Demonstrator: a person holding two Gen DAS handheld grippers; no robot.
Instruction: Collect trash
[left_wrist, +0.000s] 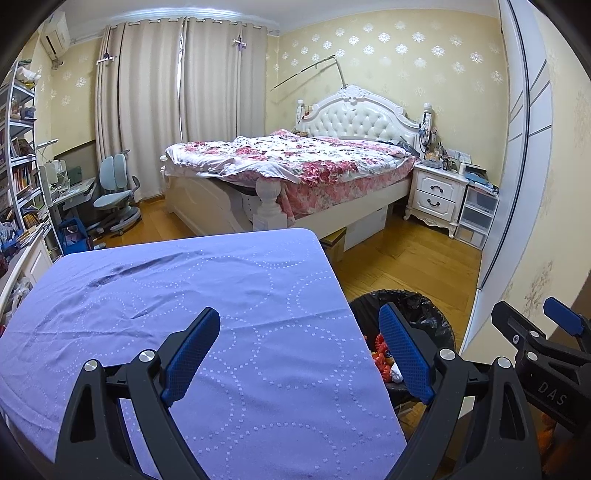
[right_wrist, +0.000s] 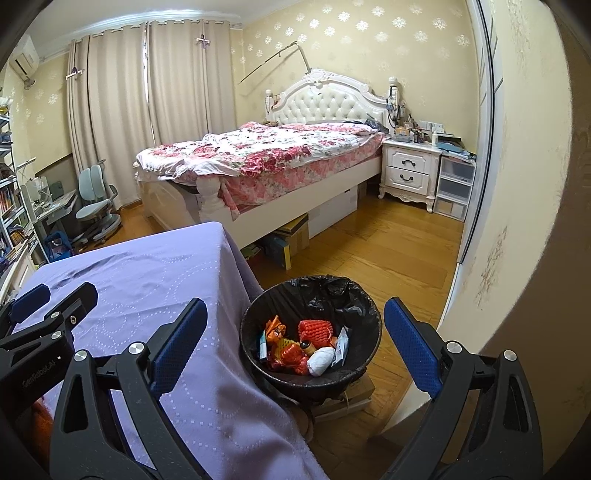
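Task progress: judged near complete; no loose trash shows on the cloth or on the visible floor, and all the trash in view already lies in the bin.
Table (left_wrist: 166, 295): largest item; lilac dotted cloth, creased, nothing resting on it.
Trash bin (right_wrist: 373, 343): round, black-lined, on the floor just beside the table's right edge, apparently resting on flat cardboard.
Bin contents: red foam fruit net (right_wrist: 314, 329); crumpled orange wrappers (right_wrist: 286, 352); white wad (right_wrist: 320, 360); small white sachet (right_wrist: 341, 345); blue-edged packet at left, unreadable.
Left gripper (left_wrist: 299, 354): over the table's near right edge, jaws spread wide, holding nothing.
Right gripper (right_wrist: 295, 349): poised over the bin, jaws wide apart, empty.
Remaining: possibly only a final check; areas outside both views unknown.
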